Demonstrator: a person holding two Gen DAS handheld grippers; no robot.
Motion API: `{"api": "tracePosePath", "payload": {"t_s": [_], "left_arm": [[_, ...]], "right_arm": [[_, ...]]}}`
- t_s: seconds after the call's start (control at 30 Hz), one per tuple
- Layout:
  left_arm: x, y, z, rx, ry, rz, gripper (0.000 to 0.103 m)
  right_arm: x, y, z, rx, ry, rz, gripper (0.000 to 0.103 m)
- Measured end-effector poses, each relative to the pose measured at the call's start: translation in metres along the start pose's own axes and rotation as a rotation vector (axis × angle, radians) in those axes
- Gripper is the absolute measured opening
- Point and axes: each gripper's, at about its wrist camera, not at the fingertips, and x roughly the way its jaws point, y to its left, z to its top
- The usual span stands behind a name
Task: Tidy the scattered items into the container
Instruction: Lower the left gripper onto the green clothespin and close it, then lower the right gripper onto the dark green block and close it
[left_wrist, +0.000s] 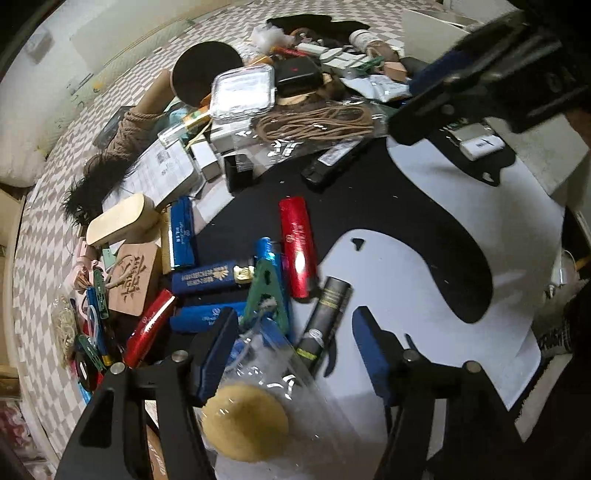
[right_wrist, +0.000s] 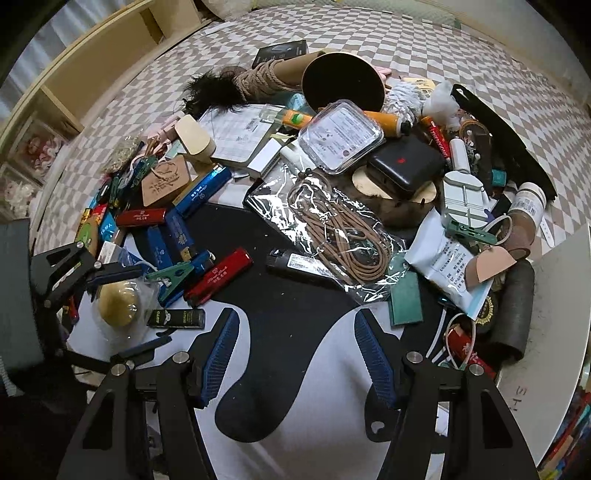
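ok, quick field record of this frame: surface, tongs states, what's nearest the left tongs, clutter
surface: black-and-white mat on a checked cloth
left tongs: open, over a bagged yellow puff, pads not pressing it
right tongs: open, empty, over bare mat
near left tongs: green clip, red lighter, black tube
clutter: bagged cord, clear box, black case
container: cannot tell

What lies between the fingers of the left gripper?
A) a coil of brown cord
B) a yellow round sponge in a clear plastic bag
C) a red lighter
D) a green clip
B: the yellow round sponge in its clear bag sits between the open fingers of the left gripper; the right wrist view shows the same sponge there.
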Motion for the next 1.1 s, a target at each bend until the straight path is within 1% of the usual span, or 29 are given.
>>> {"api": "tracePosePath", "payload": {"t_s": [0.17,0.33,0.37,0.4,0.5,0.57,0.67,0.8,1.1], "left_arm": [[0.008,0.012,0.005,-0.028,-0.001,0.033,0.064],[0.020,0.014,0.010,-0.031,0.029,0.022,0.064],[0.022,0.013,0.010,-0.032,0.034,0.013,0.058],[0.023,0.013,0.011,-0.032,0.039,0.004,0.044],[0.027,0.013,0.013,-0.054,0.065,-0.018,0.030],[0.028,0.014,0.013,-0.066,0.074,-0.035,0.025],[0.026,0.016,0.012,-0.086,0.079,-0.054,0.025],[0.020,0.020,0.010,-0.123,0.065,-0.076,0.025],[-0.005,0.032,0.012,-0.210,-0.012,-0.129,0.025]], "right_arm": [[0.000,-0.007,0.003,0.021,0.000,0.008,0.066],[0.000,-0.020,0.008,0.054,-0.004,0.009,0.066],[0.000,-0.023,0.008,0.062,-0.004,0.007,0.066],[-0.001,-0.027,0.009,0.075,-0.005,0.003,0.066],[-0.001,-0.039,0.009,0.111,-0.002,-0.001,0.066],[-0.002,-0.048,0.007,0.137,0.004,0.002,0.066],[-0.004,-0.057,0.002,0.164,0.016,0.011,0.066],[-0.006,-0.064,-0.008,0.181,0.039,0.004,0.066],[0.003,-0.076,-0.027,0.189,0.091,-0.048,0.066]]}}
